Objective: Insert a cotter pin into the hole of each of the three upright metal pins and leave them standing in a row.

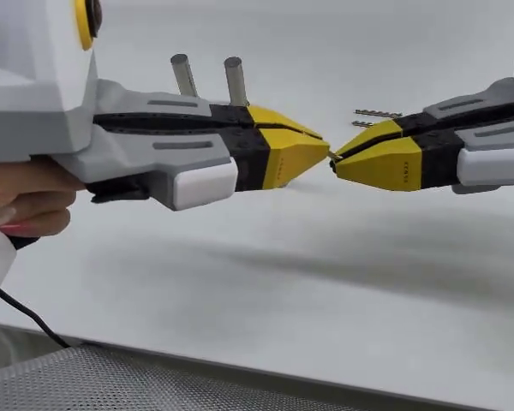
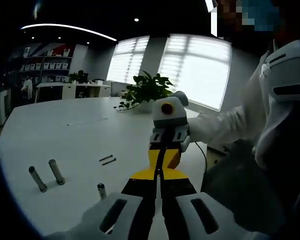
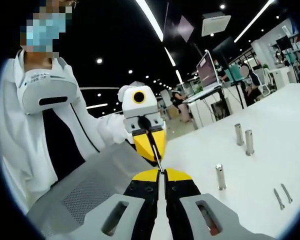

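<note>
Above the white table (image 1: 265,282), back from its near edge, the left gripper (image 1: 324,152) and the right gripper (image 1: 336,164) meet tip to tip. Both are squeezed tight on one thin cotter pin (image 3: 159,161). Head view shows two upright metal pins (image 1: 235,81) toward the far edge, while the left gripper view shows three, with two loose cotter pins (image 2: 108,160) lying flat near them.

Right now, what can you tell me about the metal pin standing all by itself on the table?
The lone metal pin is a short, round, silvery-grey post with a shiny top. It stands upright on the white table, apart from the other two upright pins and the two loose cotter pins lying flat. Only the table touches it. Its hole is too small to make out.
</note>
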